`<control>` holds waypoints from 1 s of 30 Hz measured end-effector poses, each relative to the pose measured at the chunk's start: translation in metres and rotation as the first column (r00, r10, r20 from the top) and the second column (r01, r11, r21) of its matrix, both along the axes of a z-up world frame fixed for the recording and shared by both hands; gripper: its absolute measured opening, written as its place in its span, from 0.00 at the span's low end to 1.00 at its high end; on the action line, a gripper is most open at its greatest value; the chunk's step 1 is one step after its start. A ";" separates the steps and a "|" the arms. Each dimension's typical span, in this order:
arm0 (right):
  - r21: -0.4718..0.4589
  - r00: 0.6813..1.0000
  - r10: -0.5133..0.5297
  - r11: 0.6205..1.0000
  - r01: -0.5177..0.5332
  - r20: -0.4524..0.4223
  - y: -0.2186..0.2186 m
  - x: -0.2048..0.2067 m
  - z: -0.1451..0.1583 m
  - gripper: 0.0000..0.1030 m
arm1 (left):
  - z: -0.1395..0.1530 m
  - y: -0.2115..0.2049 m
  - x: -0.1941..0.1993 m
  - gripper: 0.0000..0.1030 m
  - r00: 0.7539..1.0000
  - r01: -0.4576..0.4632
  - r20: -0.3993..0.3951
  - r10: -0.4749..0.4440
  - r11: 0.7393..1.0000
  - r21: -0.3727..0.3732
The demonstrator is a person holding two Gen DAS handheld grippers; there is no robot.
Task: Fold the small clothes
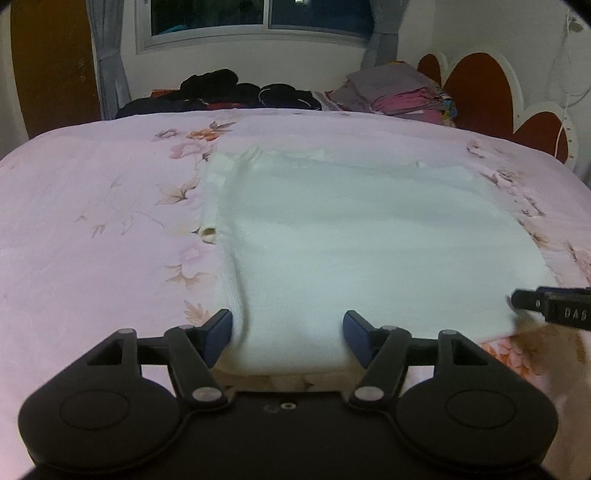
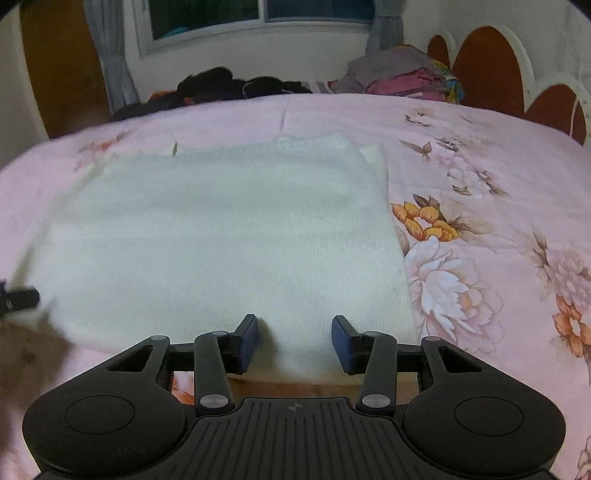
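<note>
Item: white knitted garment [image 1: 369, 240], laid flat mid-frame on our pink floral bedspread [image 1: 92, 221]. Left gripper [image 1: 288, 334] at the lower edge, jaws spread astride its near hem, nothing pinched. Right gripper [image 2: 293, 339] likewise spread over the hem. Folded stack [image 1: 399, 92] upper right; dark clothes [image 1: 229, 92] under the window [image 1: 258, 18].

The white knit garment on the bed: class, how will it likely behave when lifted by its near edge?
The garment would probably sag, being soft ribbed knit already rippled along one side. It looks light, lying thin and flat on the bedspread. It likely will not slip, since the knit seems textured.
</note>
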State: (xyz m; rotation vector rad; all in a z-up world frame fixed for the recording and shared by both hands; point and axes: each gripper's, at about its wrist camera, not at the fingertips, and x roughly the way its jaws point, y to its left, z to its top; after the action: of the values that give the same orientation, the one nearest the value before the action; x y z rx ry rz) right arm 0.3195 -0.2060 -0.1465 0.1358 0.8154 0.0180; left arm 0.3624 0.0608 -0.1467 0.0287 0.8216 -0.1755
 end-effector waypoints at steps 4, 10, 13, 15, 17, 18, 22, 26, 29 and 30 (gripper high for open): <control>-0.038 0.999 0.016 0.999 -0.018 -0.039 0.012 0.004 -0.010 0.43 | -0.002 -0.001 -0.001 0.64 1.000 -0.006 -0.014 0.006 1.000 -0.009; 0.007 1.000 0.003 1.000 -0.003 0.004 0.014 -0.011 0.009 0.43 | 0.003 0.011 -0.002 0.67 0.997 -0.043 -0.069 0.037 0.995 -0.092; 0.022 1.000 0.014 1.000 -0.015 0.021 0.020 -0.019 0.018 0.43 | 0.002 0.015 -0.004 0.67 0.992 -0.065 -0.114 0.048 0.986 -0.151; 0.030 0.999 0.024 0.999 -0.025 0.032 0.024 -0.023 0.024 0.43 | 0.002 0.015 -0.006 0.67 0.990 -0.068 -0.131 0.046 0.983 -0.172; 0.036 0.998 0.035 0.999 -0.036 0.043 0.027 -0.027 0.029 0.43 | 0.001 0.017 -0.008 0.67 0.988 -0.076 -0.148 0.046 0.978 -0.197; 0.038 0.998 0.040 0.998 -0.042 0.048 0.028 -0.028 0.030 0.43 | 0.001 0.018 -0.008 0.67 0.986 -0.085 -0.158 0.051 0.973 -0.215; 0.044 0.995 0.075 0.996 -0.077 0.060 0.033 -0.023 0.034 0.43 | -0.008 0.031 -0.009 0.68 0.970 -0.163 -0.225 0.093 0.935 -0.316; 0.075 0.993 0.105 0.991 -0.109 0.055 0.034 -0.011 0.030 0.43 | -0.023 0.045 -0.007 0.68 0.950 -0.256 -0.283 0.131 0.847 -0.466; 0.086 0.990 0.134 0.987 -0.138 0.047 0.035 -0.003 0.025 0.43 | -0.036 0.050 -0.002 0.70 0.937 -0.313 -0.310 0.162 0.785 -0.535; 0.088 0.989 0.142 0.985 -0.146 0.044 0.035 0.000 0.023 0.43 | -0.039 0.051 -0.001 0.72 0.935 -0.326 -0.309 0.175 0.766 -0.554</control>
State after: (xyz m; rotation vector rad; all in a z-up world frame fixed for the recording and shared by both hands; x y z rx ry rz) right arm 0.3198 -0.1709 -0.1236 0.1614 0.7853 0.1938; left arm 0.3614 0.1122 -0.1857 -0.7202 0.9728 -0.1783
